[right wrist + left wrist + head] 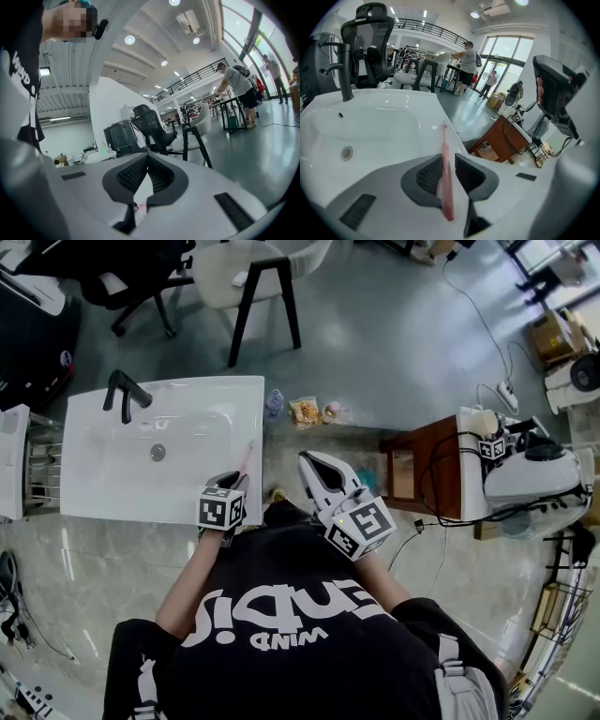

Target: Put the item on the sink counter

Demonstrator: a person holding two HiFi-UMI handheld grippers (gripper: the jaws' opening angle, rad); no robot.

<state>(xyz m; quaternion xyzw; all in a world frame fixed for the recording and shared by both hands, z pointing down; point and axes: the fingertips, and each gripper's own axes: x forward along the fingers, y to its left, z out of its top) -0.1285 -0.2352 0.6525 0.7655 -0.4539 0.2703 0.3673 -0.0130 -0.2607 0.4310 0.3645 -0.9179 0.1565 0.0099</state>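
At the white sink tabletop (103,507), with its black faucet (124,395) at about 10 o'clock of the basin, a person leans in to set down a pink toothbrush (444,140). It lies along the flat rim at the basin's 3 o'clock side, its head pointing away toward 12 o'clock. The step in hand looks like the let-go. To do it well, the handle should be lying fully on the rim before the pads clear it. The tool should then draw straight back toward 6 o'clock along the handle's line. A sideways nudge could roll the brush into the basin at 9 o'clock, or off the open edge to the floor at 3 o'clock. The left hand-held gripper (448,161) points steeply down at the rim with its jaws a little apart. The brush handle stands between them, close against the left pad, with a sliver of daylight at the right pad. It appears released rather than clamped. At 3 o'clock of it, the right hand-held gripper (147,158) is held almost level over the floor beside the sink, clenched tip to tip and grasping nothing.
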